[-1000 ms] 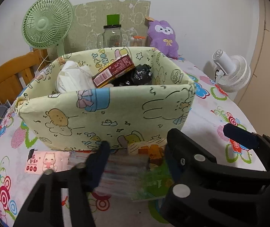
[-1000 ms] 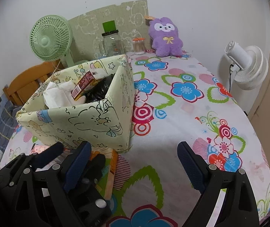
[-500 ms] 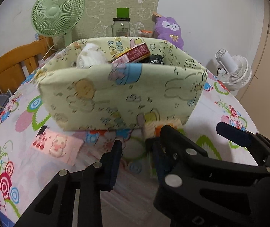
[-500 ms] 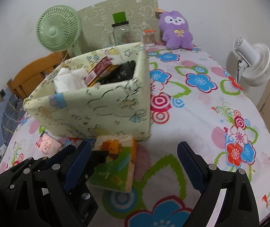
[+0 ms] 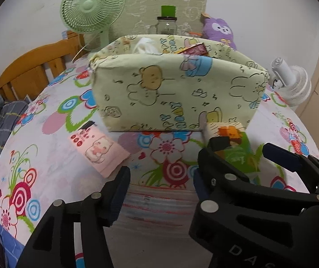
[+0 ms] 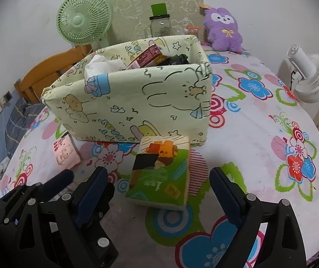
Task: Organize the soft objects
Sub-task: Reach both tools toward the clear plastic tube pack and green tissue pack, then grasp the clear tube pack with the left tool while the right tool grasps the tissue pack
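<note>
A pale green cartoon-print fabric box [image 5: 177, 93] [image 6: 137, 102] stands mid-table and holds white tissues, a red carton and a black item. My left gripper [image 5: 159, 189] is shut on a striped clear soft pack [image 5: 157, 205], held low over the table. A green tissue pack [image 6: 161, 174] [image 5: 235, 151] lies in front of the box. My right gripper [image 6: 157, 192] is open, its fingers on either side of the green pack's near end, not touching. A pink cartoon tissue pack [image 5: 99, 151] [image 6: 66, 154] lies left of the box.
A flowered cloth [image 6: 260, 134] covers the table. At the back stand a green fan [image 6: 83, 20], a glass jar [image 6: 160, 24] and a purple plush [image 6: 224, 29]. A white fan [image 6: 309, 78] is at the right edge. A wooden chair [image 5: 34, 73] is left.
Both grippers have drawn back from the box and risen. The left gripper carries the striped pack with it. The green pack now lies in plain view between the right gripper's fingers.
</note>
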Demonstrator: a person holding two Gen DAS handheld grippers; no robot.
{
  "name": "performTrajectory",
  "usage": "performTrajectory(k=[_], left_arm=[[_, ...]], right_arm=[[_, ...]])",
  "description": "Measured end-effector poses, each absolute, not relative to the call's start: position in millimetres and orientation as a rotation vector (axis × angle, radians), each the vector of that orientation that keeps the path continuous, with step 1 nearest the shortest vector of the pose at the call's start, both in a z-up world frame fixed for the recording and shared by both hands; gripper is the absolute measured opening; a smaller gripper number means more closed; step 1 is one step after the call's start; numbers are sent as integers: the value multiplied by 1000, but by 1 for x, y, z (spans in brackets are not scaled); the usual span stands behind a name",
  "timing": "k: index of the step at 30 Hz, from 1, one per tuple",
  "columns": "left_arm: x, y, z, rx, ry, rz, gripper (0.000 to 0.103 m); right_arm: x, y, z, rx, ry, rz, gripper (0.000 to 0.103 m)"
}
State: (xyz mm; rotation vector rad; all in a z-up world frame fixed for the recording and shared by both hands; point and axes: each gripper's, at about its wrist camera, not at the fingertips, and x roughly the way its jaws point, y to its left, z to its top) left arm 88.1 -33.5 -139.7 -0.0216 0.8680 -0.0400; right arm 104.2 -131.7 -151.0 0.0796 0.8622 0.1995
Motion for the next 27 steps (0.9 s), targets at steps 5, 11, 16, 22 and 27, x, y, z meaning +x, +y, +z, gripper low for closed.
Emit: performTrajectory(k=[5,11,16,22,27], left_arm=[[83,-30,-140,-20,871,10,76],[78,-30,-135,-12,860,34,80],[69,-31,-130,-5,844,59,83],[57,-31,-127,-20,846,101,87],[50,-29,-131,-58,871,108,87]], right_arm=[[106,-130,-155,78,873,204,94],[106,-129,-154,85,873,217,94],[98,-129,-149,88,857,235,94],[88,-129,-145,82,842,254,94],[82,-127,-146,70,838,269,94]])
